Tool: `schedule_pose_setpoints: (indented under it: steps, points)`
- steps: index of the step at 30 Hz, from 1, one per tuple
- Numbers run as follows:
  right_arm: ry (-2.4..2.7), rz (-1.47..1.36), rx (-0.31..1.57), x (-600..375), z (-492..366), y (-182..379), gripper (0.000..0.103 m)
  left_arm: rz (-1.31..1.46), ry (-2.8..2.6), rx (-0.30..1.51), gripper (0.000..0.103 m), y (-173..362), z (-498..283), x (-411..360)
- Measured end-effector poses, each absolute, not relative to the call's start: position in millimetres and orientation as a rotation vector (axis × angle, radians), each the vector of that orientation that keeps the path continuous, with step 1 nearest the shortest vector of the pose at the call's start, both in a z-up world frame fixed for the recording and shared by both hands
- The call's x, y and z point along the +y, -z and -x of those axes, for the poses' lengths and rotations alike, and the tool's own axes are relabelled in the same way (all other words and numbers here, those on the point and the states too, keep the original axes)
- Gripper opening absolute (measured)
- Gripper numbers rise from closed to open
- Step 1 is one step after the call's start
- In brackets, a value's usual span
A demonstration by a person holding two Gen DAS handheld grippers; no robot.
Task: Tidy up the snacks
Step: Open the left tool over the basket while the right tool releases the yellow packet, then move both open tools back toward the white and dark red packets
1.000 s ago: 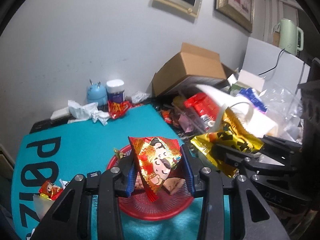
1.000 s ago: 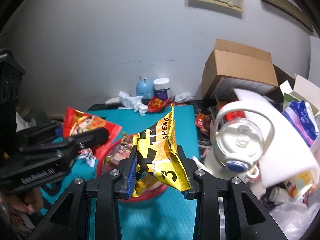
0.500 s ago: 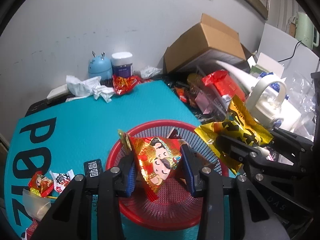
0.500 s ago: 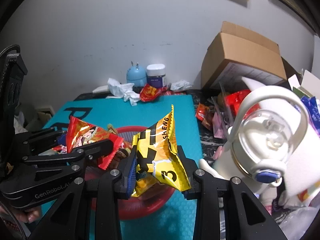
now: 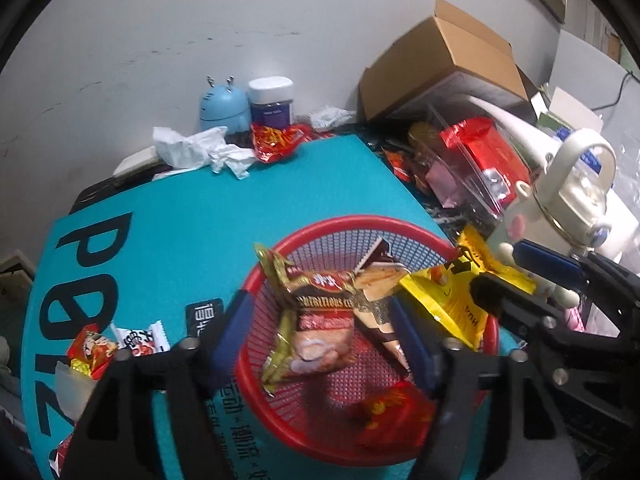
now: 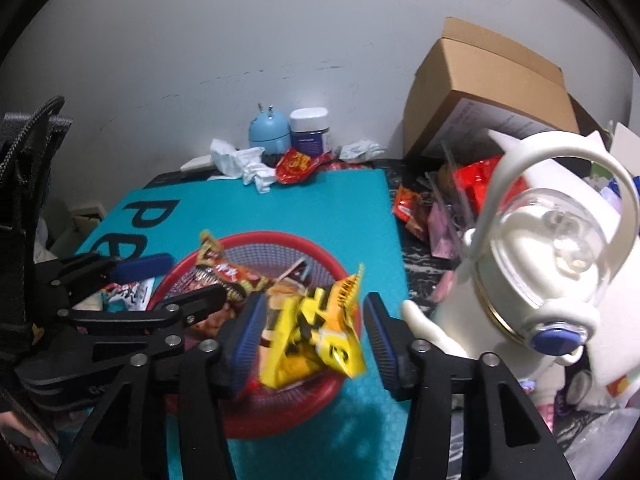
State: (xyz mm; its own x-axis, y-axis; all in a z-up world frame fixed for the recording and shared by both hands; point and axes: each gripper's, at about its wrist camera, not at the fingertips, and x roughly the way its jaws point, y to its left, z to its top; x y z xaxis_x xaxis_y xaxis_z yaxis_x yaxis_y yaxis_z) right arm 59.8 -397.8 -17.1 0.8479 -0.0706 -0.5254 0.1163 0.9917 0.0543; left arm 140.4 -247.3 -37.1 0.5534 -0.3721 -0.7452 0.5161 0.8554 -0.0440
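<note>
Both grippers hang over the red mesh basket [image 5: 340, 227] with jaws opening. The left gripper [image 5: 320, 332] stands wide, a red packet [image 5: 394, 412] blurred below at 5 o'clock. The right gripper [image 6: 310, 338] has a yellow packet [image 6: 316, 344] loose between its pads.

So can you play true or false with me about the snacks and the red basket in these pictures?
1. The red basket sits on a teal mat. True.
2. The yellow snack bag is over the basket, between the right gripper fingers. True; the jaws are opening and the pads look clear of it.
3. The basket is empty. False: a brown-and-gold snack pack already lies in it.
4. The cardboard box is blue. False: it is brown.
5. A small blue gadget stands beside a white-lidded jar by the wall. True.
</note>
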Motion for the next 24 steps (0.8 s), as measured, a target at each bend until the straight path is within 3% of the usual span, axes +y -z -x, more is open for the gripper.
schedule_pose_setpoints:
  steps: [24]
  points:
    - [0.055,-0.031,0.413,-363,-4,-37,0.056,-0.126,0.499,0.683,0.075,-40,-87,-206]
